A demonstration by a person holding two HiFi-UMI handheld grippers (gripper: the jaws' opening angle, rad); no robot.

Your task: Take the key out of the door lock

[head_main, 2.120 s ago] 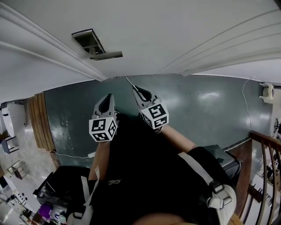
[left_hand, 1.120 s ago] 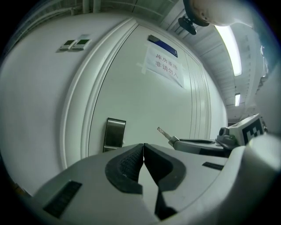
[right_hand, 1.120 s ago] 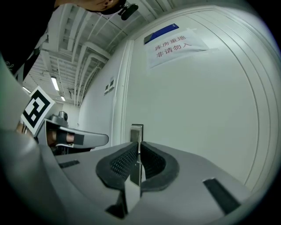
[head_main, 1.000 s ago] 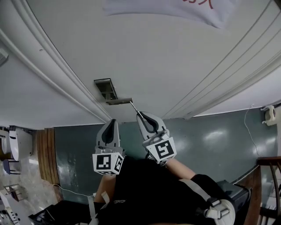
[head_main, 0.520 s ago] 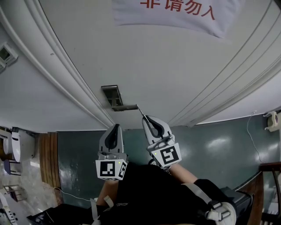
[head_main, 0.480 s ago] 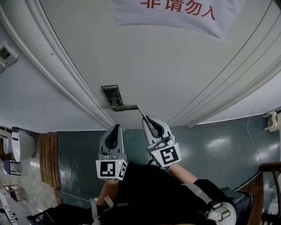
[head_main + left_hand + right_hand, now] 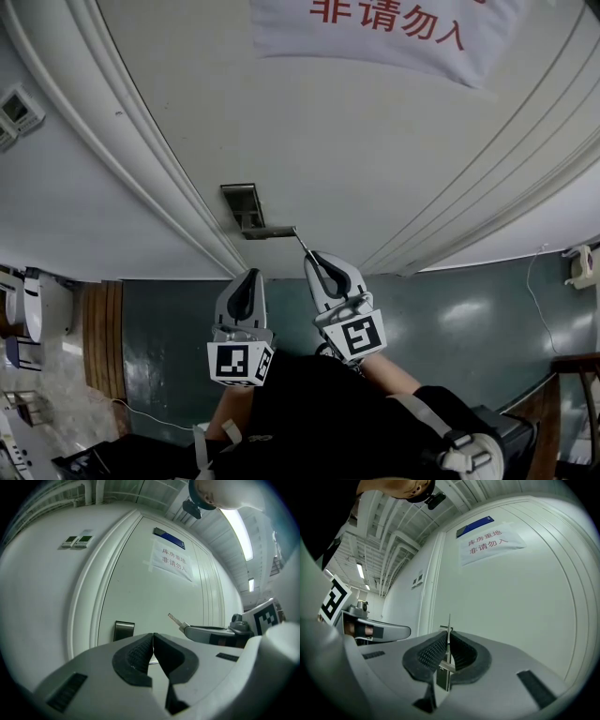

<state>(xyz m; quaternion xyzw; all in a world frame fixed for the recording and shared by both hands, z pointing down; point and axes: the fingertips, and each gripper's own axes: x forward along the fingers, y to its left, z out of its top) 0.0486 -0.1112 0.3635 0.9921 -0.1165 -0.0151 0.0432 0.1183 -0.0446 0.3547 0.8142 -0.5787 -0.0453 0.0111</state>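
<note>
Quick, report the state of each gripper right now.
Left gripper: shut, nothing between the jaws.
Right gripper: shut on the key.

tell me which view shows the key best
The left gripper view: the key shows side-on, its blade sticking out of the right tongs, clear against the door. The right gripper view shows it edge-on, a thin line between the pads. The head view shows only a small sliver.

Brushed-metal lock plate [image 7: 243, 207], matt painted door [image 7: 375, 159]
</note>
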